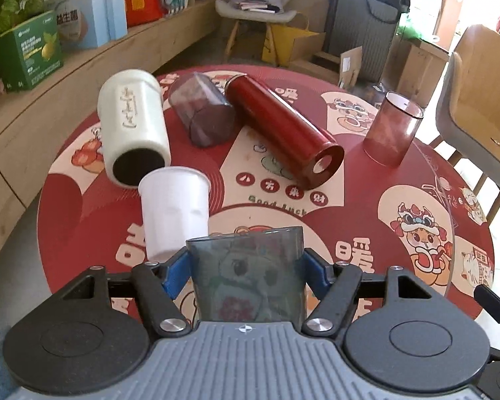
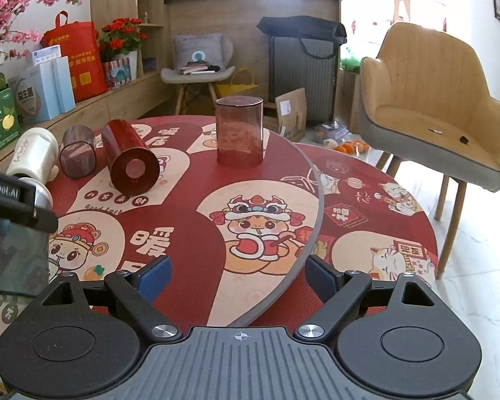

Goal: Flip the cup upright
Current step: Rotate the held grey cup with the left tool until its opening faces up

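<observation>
presently a smoky grey translucent plastic cup [image 1: 246,275] is clamped between the blue pads [image 1: 175,275] of the left gripper [image 1: 246,273], its rim upward, so it appears already turned upright and held at or just above the red printed round tablecloth [image 1: 366,180]; whether its base touches cannot be told. the right gripper [image 2: 238,276] is held apart and empty over the near edge of the table, nothing between its fingers.

a slip is judged the main risk: the cup wall is smooth and tapered, and a loosened grip before the base is seated could let it tip. just beside it stands a white paper cup [image 1: 175,213], upright, which could be knocked over if the left gripper is swung sideways on release.

beyond, 1 cream ribbed tumbler [image 1: 133,126] lies on its side, its dark mouth toward the camera, touching or nearly touching the paper cup. further back a dark translucent cup [image 1: 201,110] and a red metal flask [image 1: 283,130] also lie on their sides, and could be set rolling by a bump. farthest right, a reddish translucent cup [image 1: 393,128] stands mouth-down.

no contents are seen in any container; all appear empty.
</observation>
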`<state>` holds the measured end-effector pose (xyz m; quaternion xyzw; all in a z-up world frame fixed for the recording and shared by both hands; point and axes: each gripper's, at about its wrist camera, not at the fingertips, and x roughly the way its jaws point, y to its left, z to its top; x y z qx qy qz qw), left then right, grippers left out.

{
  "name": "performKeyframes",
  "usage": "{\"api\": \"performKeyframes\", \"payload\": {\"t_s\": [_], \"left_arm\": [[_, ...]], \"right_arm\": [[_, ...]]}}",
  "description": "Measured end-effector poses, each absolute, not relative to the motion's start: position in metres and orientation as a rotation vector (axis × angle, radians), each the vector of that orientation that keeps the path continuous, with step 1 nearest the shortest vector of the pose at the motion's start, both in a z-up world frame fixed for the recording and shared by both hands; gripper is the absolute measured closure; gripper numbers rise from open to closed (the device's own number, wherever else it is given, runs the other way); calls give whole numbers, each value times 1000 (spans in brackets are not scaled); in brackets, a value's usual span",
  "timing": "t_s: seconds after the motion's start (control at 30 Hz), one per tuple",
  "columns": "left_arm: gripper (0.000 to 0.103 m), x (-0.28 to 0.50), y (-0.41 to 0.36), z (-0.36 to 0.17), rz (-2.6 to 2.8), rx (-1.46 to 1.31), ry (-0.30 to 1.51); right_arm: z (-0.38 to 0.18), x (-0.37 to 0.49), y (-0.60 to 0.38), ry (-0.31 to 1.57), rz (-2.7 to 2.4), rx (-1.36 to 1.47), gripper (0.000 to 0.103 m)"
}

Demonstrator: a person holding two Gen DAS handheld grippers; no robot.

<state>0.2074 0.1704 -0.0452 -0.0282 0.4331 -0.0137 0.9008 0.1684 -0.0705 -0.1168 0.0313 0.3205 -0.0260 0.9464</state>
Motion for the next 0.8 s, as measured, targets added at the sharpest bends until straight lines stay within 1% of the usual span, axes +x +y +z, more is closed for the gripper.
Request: {"api": "performKeyframes", "payload": {"t_s": [0.33, 0.57, 0.8], "left_arm": [[31, 180, 160, -40, -73, 33, 808], [30, 160, 159, -49, -163, 68, 854], [31, 162, 161, -54, -115, 103, 811]], "right_arm": [[-116, 168, -71, 649, -48, 67, 18], [-116, 168, -71, 652, -43, 74, 17], [-117, 168, -68, 653, -37, 66, 16]]}}
